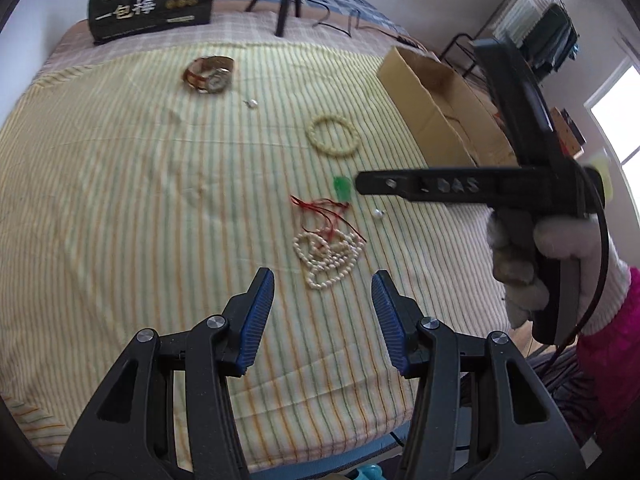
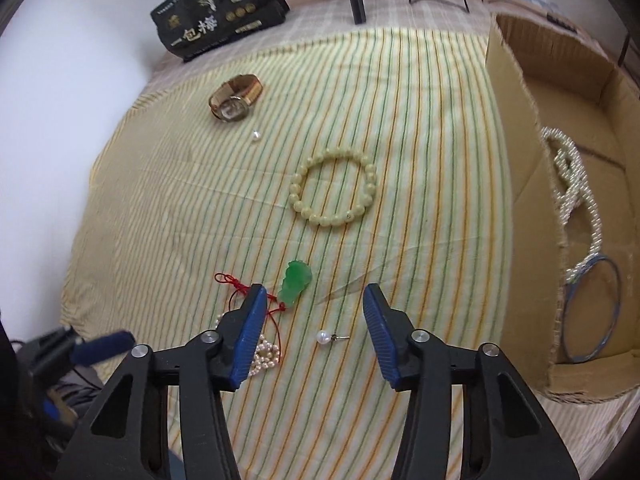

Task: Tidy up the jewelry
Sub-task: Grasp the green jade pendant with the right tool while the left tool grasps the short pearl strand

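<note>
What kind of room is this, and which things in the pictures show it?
Most likely a bedroom at home. The jewelry lies on a bed with a striped sheet and a checked cover behind it. A clothes rack stands by a window, and a cardboard box serves as the container.

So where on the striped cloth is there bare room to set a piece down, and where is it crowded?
Bare: the wide stretch of striped cloth left of the watch and pearl necklace, and the strip between the bead bracelet and cardboard box. Crowded: near the grippers, where necklace, green pendant and pearl earring cluster.
</note>
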{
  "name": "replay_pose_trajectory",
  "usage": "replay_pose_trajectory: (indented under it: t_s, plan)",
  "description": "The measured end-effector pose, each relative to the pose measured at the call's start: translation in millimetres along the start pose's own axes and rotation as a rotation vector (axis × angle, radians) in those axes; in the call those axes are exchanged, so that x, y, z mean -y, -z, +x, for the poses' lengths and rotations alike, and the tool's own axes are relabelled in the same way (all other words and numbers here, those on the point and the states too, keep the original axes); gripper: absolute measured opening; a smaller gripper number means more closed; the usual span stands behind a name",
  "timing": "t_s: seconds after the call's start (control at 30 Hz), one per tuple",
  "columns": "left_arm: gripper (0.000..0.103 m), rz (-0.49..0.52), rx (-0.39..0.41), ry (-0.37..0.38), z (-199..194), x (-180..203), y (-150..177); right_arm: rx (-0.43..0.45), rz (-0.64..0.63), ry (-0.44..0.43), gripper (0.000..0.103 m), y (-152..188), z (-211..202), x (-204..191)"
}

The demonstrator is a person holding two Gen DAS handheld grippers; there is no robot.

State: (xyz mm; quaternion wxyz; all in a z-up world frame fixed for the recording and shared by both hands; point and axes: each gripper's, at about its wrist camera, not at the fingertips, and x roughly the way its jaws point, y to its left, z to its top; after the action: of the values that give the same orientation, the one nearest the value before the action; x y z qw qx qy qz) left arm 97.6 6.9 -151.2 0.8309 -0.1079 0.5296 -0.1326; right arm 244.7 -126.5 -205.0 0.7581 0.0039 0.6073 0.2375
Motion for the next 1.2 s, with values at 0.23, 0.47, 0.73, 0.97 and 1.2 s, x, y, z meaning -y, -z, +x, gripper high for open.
replay_pose_trajectory:
  t_s: [0.23,0.47,0.73,0.97,1.2]
  plan:
    - [0.052,0.015,-0.032,-0.026,22.3,7.4,-1.3,-0.019,0.02,0.01,0.039,-2.3,16.3,-2.6]
    - [0.052,0.02,-0.049,-0.039,45.4,10.2,-0.8,-0.005,0.004,0.031,0.032,-5.7,21.0,-8.8]
    - [0.052,0.037,-0.017,-0.056,57.8,20.2,-0.8,-0.009,-0.065,0.052,0.027,-5.9,27.9,-24.5]
    - [0.047,0.039,-0.006,-0.072,63.3,17.7,4.9,0.004,-0.085,0.08,0.026,-7.8,36.2,-26.6]
    - [0.035,0.081,0.017,-0.129,71.1,21.4,6.4,0.023,-0.152,0.129,0.016,-4.8,38.6,-30.0]
